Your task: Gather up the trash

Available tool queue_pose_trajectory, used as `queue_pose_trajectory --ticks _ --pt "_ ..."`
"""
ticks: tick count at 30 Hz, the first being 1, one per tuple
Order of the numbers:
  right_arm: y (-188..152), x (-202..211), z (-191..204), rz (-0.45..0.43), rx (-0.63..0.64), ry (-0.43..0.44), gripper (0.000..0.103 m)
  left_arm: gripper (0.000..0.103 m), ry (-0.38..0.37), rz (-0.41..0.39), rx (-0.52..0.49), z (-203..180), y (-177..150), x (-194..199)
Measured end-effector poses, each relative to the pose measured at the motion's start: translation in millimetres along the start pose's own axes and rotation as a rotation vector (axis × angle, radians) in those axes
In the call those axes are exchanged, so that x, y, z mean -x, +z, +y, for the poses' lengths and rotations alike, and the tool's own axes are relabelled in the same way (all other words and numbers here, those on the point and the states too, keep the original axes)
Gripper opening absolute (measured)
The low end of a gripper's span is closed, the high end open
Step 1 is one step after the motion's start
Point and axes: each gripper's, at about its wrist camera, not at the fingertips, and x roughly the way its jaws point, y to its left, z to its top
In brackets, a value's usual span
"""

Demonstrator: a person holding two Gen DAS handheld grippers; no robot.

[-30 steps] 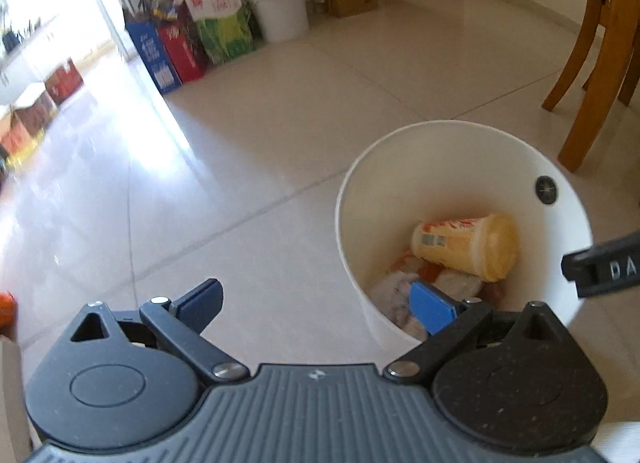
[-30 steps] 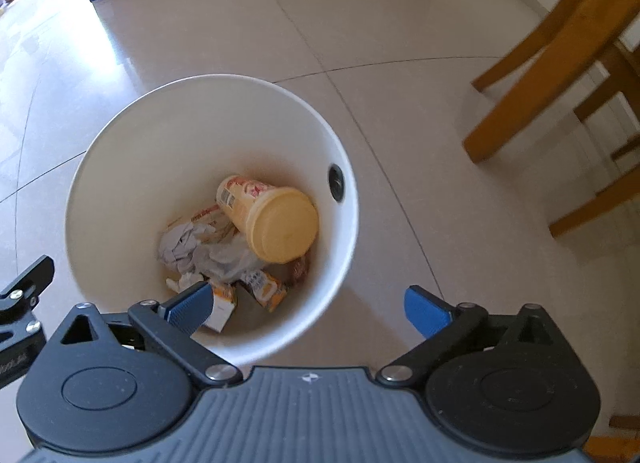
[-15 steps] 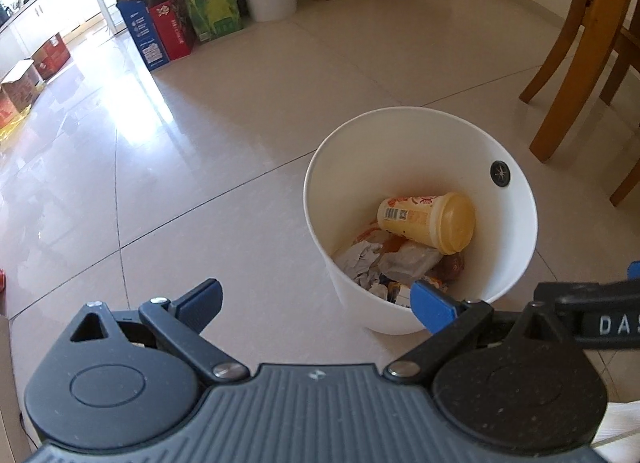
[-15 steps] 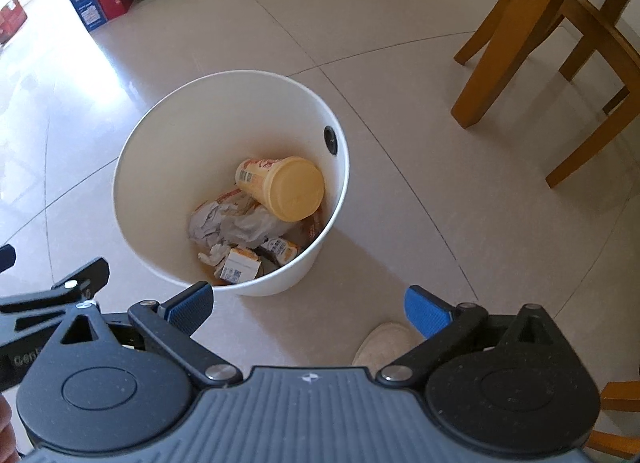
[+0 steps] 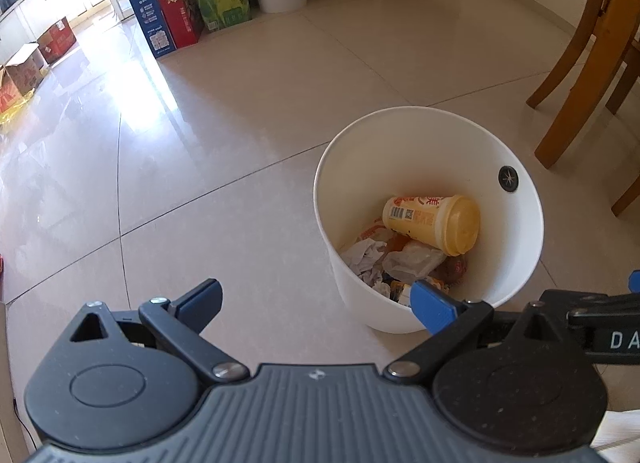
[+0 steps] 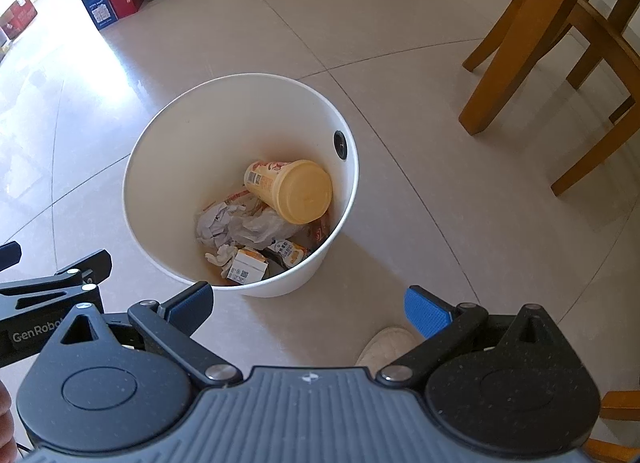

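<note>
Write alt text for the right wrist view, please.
A white bin on a tiled floor holds a yellow cup lying on crumpled paper and wrappers. The open, empty right gripper hangs above it; wooden chair legs stand right.

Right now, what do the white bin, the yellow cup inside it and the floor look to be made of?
White bin: likely matte plastic, with smooth, seamless walls.
Yellow cup: printed paper or plastic body, can't tell which; lid looks like smooth matte plastic.
Floor: glossy ceramic or stone tile, with grout lines and mirror-like window glare.
</note>
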Motion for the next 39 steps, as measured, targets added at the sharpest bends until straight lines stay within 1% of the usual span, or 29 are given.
queue_pose_trajectory --ticks 16,39 --pt "-0.1 -0.4 1.7 0.0 0.013 -0.007 0.103 0.1 -0.02 0.011 0.015 1.3 2.0 1.4" --pt "0.8 0.8 2.3 -0.005 0.016 -0.013 0.103 0.1 -0.026 0.011 0.012 -1.9 4.1 2.7"
